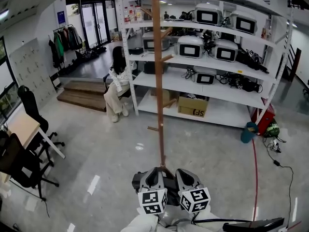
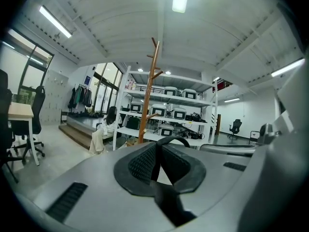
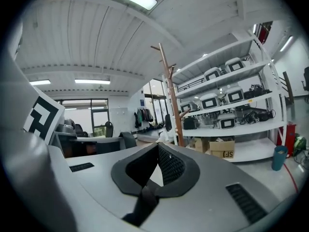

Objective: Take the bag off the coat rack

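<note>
1. The left tongs (image 1: 154,170) (image 2: 155,146) are pressed together at the tips on a thin black strap (image 2: 172,139), which loops out just beyond the pads.
2. The right tongs (image 1: 186,171) (image 3: 158,147) are likewise closed, with a dark strap band (image 3: 142,204) running back from between the pads.
3. In the head view, the bag (image 1: 168,183) shows as a dark mass low between the two tongs, which sit side by side.
4. The bag hangs from the tongs, apart from the wooden coat rack (image 1: 158,81) (image 2: 147,105) (image 3: 173,100), which stands upright ahead of it on the grey floor.
5. White shelving (image 1: 217,88) stands behind the rack, and a person (image 1: 117,83) sits beside its left end.
6. A desk (image 1: 21,127) stands at the far left.
</note>
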Demonstrator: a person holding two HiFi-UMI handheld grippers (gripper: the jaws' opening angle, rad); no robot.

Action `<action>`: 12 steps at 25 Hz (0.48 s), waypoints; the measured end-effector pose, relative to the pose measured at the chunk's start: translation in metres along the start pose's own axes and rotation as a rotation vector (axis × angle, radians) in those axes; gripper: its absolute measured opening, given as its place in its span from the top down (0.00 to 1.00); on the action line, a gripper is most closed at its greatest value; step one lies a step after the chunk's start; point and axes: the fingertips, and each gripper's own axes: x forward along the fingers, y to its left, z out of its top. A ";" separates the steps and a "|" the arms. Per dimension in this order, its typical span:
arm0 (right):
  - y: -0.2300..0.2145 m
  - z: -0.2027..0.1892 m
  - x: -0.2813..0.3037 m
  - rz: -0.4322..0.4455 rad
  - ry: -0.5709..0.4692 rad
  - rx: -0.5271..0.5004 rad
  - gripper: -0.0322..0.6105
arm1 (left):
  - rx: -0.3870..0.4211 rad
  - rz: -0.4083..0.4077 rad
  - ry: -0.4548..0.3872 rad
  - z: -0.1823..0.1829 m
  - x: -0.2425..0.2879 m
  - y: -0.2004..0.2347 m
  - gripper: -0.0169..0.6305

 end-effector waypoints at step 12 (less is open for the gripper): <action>0.005 -0.006 0.004 0.016 0.027 -0.037 0.93 | 0.007 -0.008 -0.009 0.003 0.006 -0.002 0.93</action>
